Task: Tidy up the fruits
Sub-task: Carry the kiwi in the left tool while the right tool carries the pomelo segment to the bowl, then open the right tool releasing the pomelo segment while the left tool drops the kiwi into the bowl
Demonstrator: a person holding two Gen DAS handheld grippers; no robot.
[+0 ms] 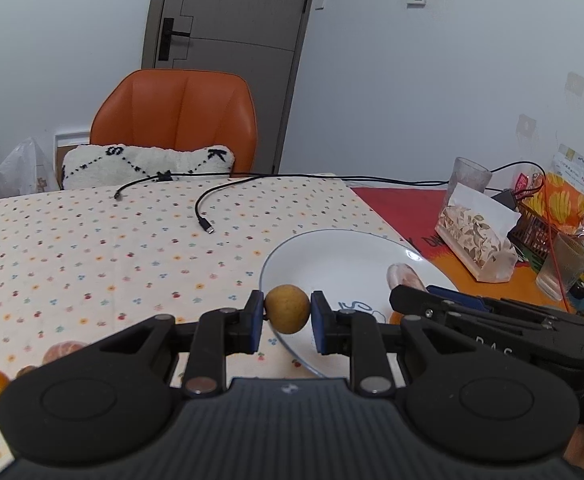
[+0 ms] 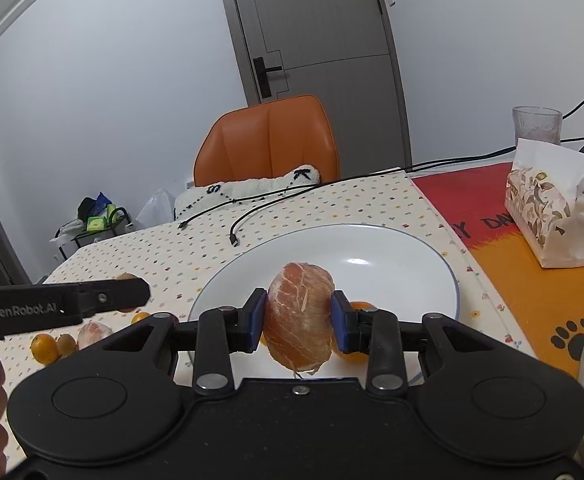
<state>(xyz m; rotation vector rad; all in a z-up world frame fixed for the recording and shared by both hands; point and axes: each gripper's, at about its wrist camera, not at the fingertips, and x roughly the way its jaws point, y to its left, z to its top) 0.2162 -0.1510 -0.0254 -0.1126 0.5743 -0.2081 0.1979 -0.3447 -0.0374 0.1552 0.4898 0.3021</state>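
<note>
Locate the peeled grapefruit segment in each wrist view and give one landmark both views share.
Left wrist view: peeled grapefruit segment sits right of centre, over the white plate, gripped by the right tongs.
Right wrist view: bottom centre, between the blue pads.
Shared landmark: the orange chair.

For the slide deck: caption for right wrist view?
Right gripper holds peeled citrus over white plate.

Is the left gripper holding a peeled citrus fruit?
No, the left gripper is shut on a small round brownish fruit with its skin on.
</note>
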